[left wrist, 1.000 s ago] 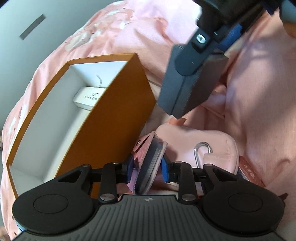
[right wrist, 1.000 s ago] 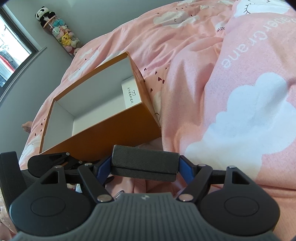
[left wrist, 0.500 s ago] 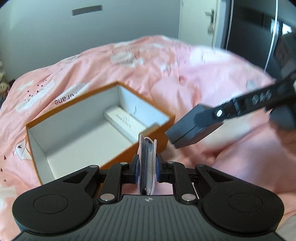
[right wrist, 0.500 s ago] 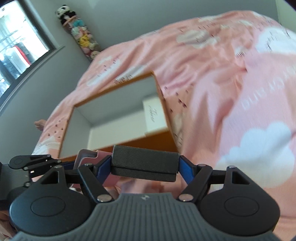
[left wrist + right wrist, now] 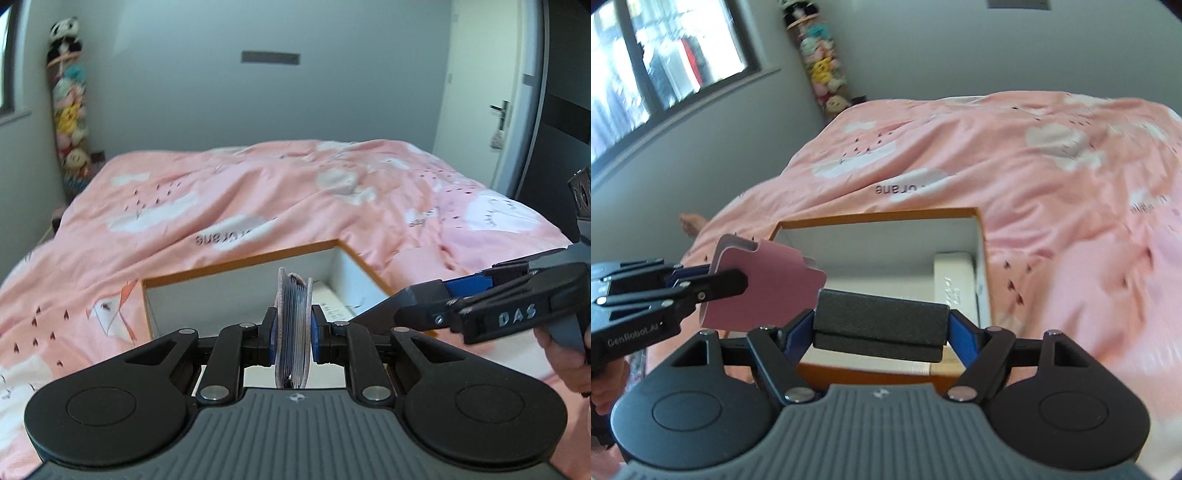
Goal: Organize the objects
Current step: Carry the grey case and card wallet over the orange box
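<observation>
An orange box (image 5: pixel 243 263) with a white inside sits open on the pink bed; it also shows in the right wrist view (image 5: pixel 886 216). A white flat box (image 5: pixel 955 278) lies inside at its right end. My left gripper (image 5: pixel 293 328) is shut on a pink card holder (image 5: pixel 293 314), held upright above the box's near side; the card holder also shows in the right wrist view (image 5: pixel 764 288). My right gripper (image 5: pixel 881 326) is shut on a dark grey wallet (image 5: pixel 881 323), held above the box's near edge, just right of the card holder.
A pink duvet with white clouds (image 5: pixel 258 199) covers the whole bed. A column of plush toys (image 5: pixel 68 110) hangs in the far left corner. A door (image 5: pixel 484 92) stands at the right, a window (image 5: pixel 646 70) at the left.
Both grippers have risen from beside the box to above it, each still holding its item. The card holder was lifted off the bed and turned upright. The view has tilted up to the room.
</observation>
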A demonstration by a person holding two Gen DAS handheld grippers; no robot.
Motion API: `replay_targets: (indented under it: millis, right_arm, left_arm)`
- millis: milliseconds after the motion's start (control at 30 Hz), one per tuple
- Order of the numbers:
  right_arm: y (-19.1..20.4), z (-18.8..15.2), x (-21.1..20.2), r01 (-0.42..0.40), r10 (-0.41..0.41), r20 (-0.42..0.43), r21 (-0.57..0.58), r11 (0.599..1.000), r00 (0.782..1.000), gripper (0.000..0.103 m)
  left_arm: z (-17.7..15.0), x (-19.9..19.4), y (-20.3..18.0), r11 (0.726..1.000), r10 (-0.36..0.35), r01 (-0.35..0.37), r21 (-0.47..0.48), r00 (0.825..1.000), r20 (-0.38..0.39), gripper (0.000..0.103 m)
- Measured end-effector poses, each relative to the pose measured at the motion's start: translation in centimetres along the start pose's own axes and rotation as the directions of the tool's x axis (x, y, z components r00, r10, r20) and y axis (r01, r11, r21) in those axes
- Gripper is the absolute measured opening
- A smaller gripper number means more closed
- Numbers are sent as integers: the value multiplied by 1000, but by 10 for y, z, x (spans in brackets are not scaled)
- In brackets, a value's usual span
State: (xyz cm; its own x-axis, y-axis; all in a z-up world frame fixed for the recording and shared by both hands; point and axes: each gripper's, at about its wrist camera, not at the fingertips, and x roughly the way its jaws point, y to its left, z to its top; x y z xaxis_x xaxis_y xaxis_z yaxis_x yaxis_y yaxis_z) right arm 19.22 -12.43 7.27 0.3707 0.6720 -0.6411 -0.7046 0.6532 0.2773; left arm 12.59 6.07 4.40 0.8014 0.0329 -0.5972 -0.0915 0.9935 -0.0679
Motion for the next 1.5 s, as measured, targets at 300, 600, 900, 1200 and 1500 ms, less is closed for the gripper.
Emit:
replay_targets:
  millis: [300, 600, 900, 1200, 1500]
  right_arm:
    - [8, 14, 92, 41, -53, -154, -76, 996, 987, 77]
    - [8, 19, 150, 86, -112, -231, -122, 989, 967, 77]
    - [6, 19, 179, 106, -143, -282, -144, 984, 949, 77]
    - [1, 13, 175, 98, -141, -408, -124, 987, 902, 77]
    - [-4, 12, 166, 42, -61, -486, -49, 998, 872, 84]
  left_arm:
    - [-8, 46, 38, 994, 23, -35, -102, 993, -113, 19]
    - [-8, 68, 56, 990, 12, -36, -139, 986, -165, 19]
    - [-13, 80, 62, 988, -4, -27, -152, 979, -202, 19]
    - [-15, 83, 65, 986, -21, -15, -166, 976, -216, 19]
    - [-17, 87, 64, 985, -38, -3, -172, 971, -238, 19]
